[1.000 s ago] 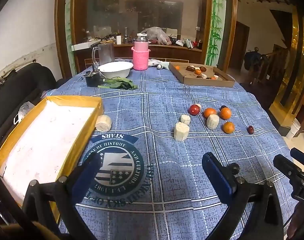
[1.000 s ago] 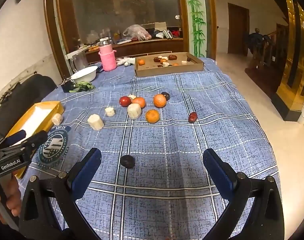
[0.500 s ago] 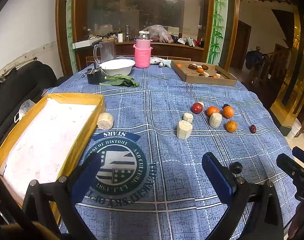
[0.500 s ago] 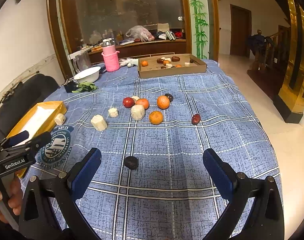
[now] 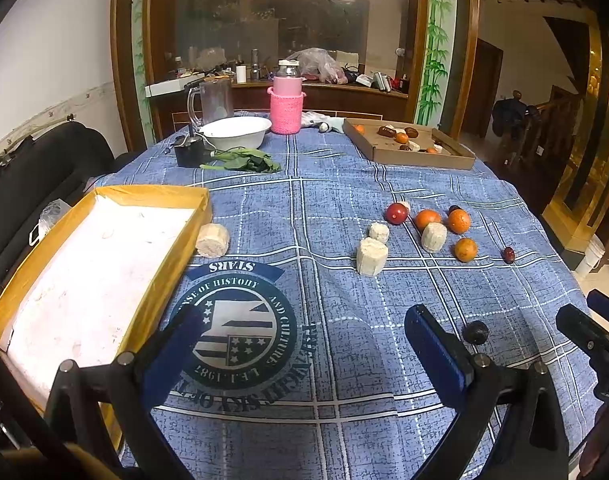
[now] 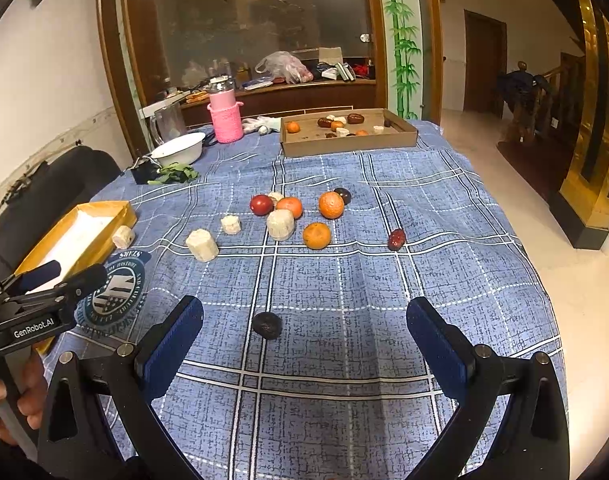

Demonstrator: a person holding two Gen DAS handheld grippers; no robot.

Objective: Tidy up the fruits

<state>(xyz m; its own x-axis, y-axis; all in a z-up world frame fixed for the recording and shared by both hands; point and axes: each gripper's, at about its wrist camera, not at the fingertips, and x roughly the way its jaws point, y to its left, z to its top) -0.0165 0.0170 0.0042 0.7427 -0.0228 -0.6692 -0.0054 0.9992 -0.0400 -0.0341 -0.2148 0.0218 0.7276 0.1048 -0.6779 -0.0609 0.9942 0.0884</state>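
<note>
While both grippers hover low over the near edge of the table point(image 6: 344, 360), the loose fruit sits in a cluster near the middle of the blue plaid cloth: a red fruit point(image 6: 261, 205), three oranges point(image 6: 331, 205) and a dark round fruit point(image 6: 343, 195) behind the rightmost orange. Among them lie pale cut chunks point(image 6: 280, 225), the largest one point(image 6: 201, 245) off to the left of the group, and another point(image 5: 212, 240) touching the corner of the yellow tray point(image 5: 172, 256). A red date point(image 6: 397, 239) lies apart to the right of the cluster. Closer in, a dark wrinkled fruit point(image 6: 267, 325) rests alone on the cloth, between the spread blue fingers point(image 6: 172, 344) of the right gripper point(image 6: 304, 344), nearer the left one and untouched.

The left gripper point(image 5: 304, 344) is likewise released, its fingers wide apart and holding nothing, hanging over the round printed emblem point(image 5: 240, 332) with the yellow tray at its left side. That tray's white floor is bare. At the far side of the table a shallow cardboard box point(image 6: 348, 146) already holds oranges, dates and pale pieces. To the left of it stand a pink-sleeved bottle point(image 6: 225, 114), a white bowl point(image 6: 179, 153), a clear pitcher point(image 5: 210, 102) and some green leaves point(image 5: 244, 162).
</note>
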